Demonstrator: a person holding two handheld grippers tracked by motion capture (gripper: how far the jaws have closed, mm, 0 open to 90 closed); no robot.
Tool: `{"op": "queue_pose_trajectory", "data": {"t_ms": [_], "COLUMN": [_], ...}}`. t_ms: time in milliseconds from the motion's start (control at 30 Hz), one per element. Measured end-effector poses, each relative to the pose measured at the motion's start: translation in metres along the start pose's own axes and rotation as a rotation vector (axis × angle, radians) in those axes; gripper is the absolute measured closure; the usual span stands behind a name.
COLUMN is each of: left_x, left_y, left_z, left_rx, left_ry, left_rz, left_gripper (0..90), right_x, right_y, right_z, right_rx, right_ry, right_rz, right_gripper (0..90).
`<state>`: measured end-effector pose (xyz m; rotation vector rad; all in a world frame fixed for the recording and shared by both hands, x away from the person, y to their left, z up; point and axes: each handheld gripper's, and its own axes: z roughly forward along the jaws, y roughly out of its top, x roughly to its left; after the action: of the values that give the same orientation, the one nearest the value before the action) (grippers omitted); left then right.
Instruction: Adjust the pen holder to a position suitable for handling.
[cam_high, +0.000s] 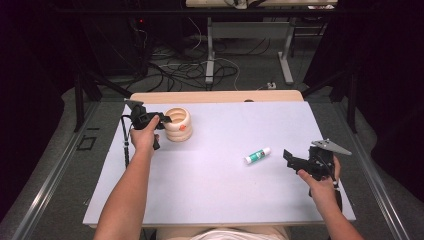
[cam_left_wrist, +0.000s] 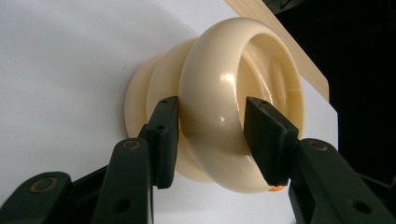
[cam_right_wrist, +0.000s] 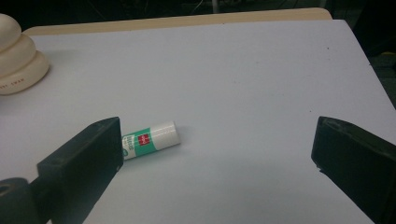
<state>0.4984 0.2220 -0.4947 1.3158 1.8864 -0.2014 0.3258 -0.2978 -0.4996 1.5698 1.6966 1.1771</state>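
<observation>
At the table's (cam_high: 225, 200) far left, our left gripper (cam_left_wrist: 210, 135) straddles the pot's (cam_left_wrist: 219, 93) rim, one jaw inside the mouth, one outside, the pads against the wall. We judge the cream pot stiff, glossy and slippery, probably brittle, so a firm hold on the thick top ring suits it. Our right gripper (cam_right_wrist: 215, 154) hangs wide apart near the glue stick (cam_right_wrist: 149, 140).
</observation>
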Motion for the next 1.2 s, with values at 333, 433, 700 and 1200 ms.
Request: {"op": "queue_pose_trajectory", "data": {"t_ms": [333,433,700,1200], "left_x": [-0.002,-0.003,-0.002,-0.013], "left_y": [0.000,0.000,0.000,-0.008], "left_z": [-0.001,-0.001,-0.002,-0.006], "left_rx": [-0.006,-0.005,0.002,0.042], "left_ry": [-0.017,-0.009,0.013,0.005], "left_rz": [-0.023,-0.019,-0.004,0.054], "left_gripper": [62.7,63.4,65.3,72.8], "right_x": [0.000,-0.001,-0.001,-0.001], "right_y": [0.000,0.001,0.001,0.001], "right_z": [0.000,-0.001,-0.002,-0.002], "right_rx": [-0.003,0.005,0.009,0.007], "right_ry": [0.002,0.002,0.007,0.008], "right_rz": [-0.006,-0.005,0.002,0.003], "right_gripper": [2.0,2.0,2.1,2.4]}}
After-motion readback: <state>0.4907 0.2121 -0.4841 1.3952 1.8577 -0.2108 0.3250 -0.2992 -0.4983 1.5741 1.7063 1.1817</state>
